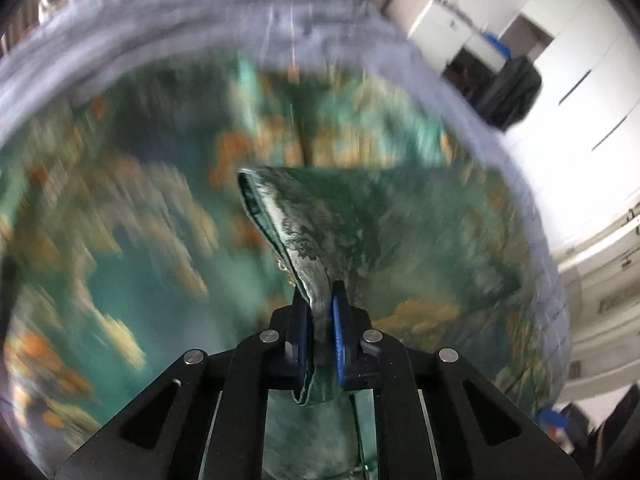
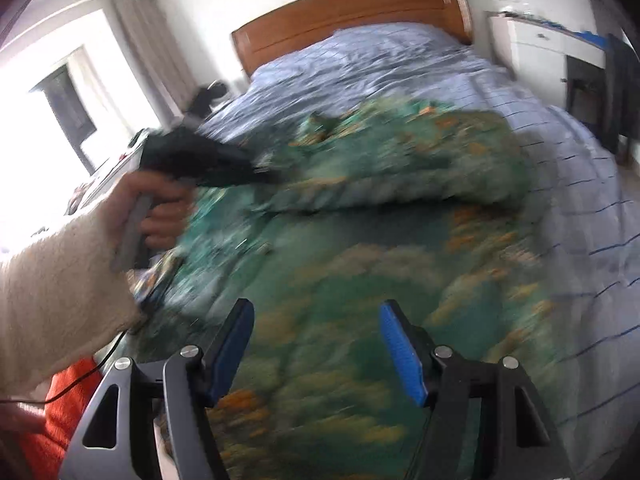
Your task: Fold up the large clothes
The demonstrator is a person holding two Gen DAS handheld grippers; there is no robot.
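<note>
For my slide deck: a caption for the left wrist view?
Left hand-held gripper clamps a fold of green orange-patterned garment over a blue bedsheet.

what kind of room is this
Most likely a bedroom in a home. A bed with a wooden headboard and a blue checked bedsheet fills the view, a green patterned garment lies spread on it, and a curtained window and white cabinets stand around.

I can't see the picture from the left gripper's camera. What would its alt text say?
The left gripper is shut on a bunched fold of a green garment with orange patches, lifting it above the rest, which is spread over a blue bedspread. White cupboards stand at the right; the view is motion-blurred.
</note>
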